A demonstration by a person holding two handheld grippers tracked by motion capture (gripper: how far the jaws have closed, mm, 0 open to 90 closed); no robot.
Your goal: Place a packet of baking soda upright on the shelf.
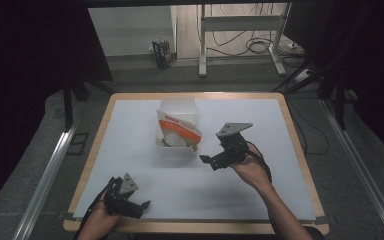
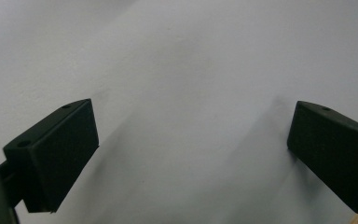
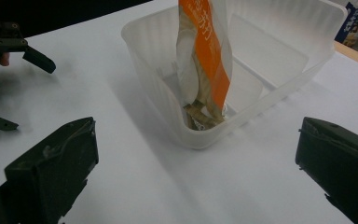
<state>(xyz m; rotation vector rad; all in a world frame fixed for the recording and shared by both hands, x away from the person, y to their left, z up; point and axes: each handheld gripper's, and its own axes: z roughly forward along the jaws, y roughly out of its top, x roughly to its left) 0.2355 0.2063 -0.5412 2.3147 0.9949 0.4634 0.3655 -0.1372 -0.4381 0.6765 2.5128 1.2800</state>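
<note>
Snack pouch (image 3: 205,56) beyond right gripper's (image 3: 196,154) parted jaws

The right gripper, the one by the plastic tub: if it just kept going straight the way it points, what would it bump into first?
Most likely the translucent tub itself. The right gripper is open and aimed at the tub's near wall, with bare white table between them. The orange-and-white packet stands inside, behind that wall. Exact depth is hard to judge.

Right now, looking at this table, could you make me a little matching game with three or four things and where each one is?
Things:
1. snack bag
2. clear bin
3. left gripper
4. right gripper

Places:
A. near the table's front edge
B. at the table's centre
C. just right of the bin, facing it
D. standing inside the bin

Pairs: 1-D, 2-B, 3-A, 4-C
</note>
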